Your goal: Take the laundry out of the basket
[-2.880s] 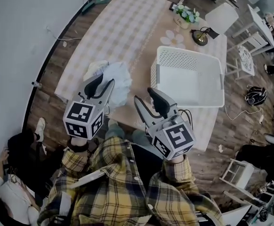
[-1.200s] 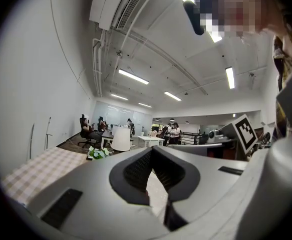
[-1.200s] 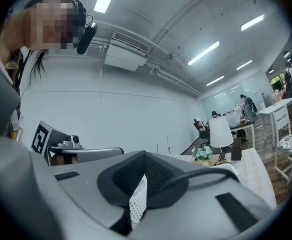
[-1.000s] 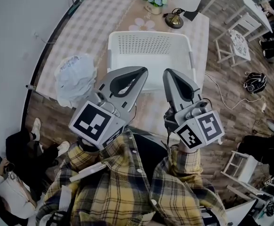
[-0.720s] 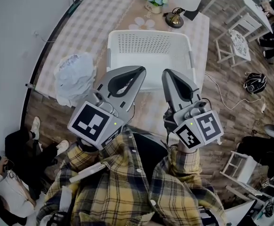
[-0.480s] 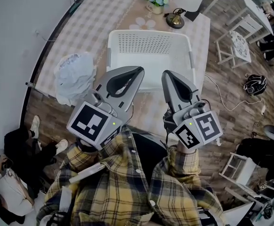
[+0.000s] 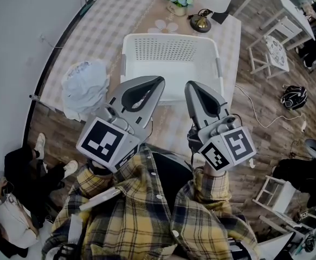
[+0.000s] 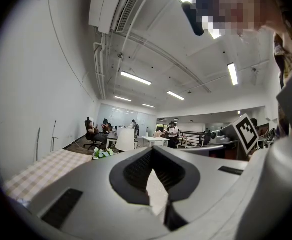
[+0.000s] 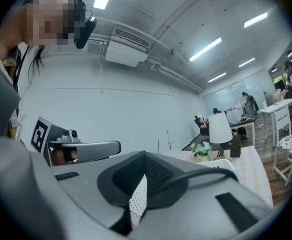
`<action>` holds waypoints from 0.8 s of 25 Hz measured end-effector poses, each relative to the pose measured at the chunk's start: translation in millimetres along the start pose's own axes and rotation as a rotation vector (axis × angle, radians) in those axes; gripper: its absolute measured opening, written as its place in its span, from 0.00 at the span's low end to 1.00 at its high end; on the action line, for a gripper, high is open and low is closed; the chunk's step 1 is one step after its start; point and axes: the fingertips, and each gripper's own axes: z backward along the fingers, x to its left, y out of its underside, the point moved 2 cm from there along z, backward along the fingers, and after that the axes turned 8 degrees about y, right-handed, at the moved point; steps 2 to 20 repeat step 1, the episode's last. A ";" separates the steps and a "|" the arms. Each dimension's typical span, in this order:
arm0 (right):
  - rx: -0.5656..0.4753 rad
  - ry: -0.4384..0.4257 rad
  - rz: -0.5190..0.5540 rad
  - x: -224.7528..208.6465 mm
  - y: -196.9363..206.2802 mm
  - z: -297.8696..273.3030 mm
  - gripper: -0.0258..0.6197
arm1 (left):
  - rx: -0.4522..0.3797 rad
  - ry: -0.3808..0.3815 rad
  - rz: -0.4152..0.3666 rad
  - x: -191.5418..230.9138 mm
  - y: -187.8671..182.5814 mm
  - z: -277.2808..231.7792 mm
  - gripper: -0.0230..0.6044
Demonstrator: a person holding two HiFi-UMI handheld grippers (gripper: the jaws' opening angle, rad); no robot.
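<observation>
Evidently the white plastic laundry basket (image 7: 171, 49) is standing empty, while the crumpled pale blue-white laundry bundle (image 7: 84, 85) is lying beside it on the checked-cloth counter (image 7: 114, 15). The left claw (image 7: 160, 82) and right claw (image 7: 189, 86) are hovering clenched, gripping nothing; the task is looking finished.

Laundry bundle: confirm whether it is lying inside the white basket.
No, the laundry bundle lies on the table, outside the basket.
</observation>
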 end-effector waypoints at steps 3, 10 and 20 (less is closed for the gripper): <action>0.000 -0.001 0.000 -1.5 -2.1 2.8 0.03 | 0.001 0.000 -0.001 -3.0 -1.7 -1.6 0.06; 0.000 -0.001 0.000 -1.5 -2.1 2.8 0.03 | 0.001 0.000 -0.001 -3.0 -1.7 -1.6 0.06; 0.000 -0.001 0.000 -1.5 -2.1 2.8 0.03 | 0.001 0.000 -0.001 -3.0 -1.7 -1.6 0.06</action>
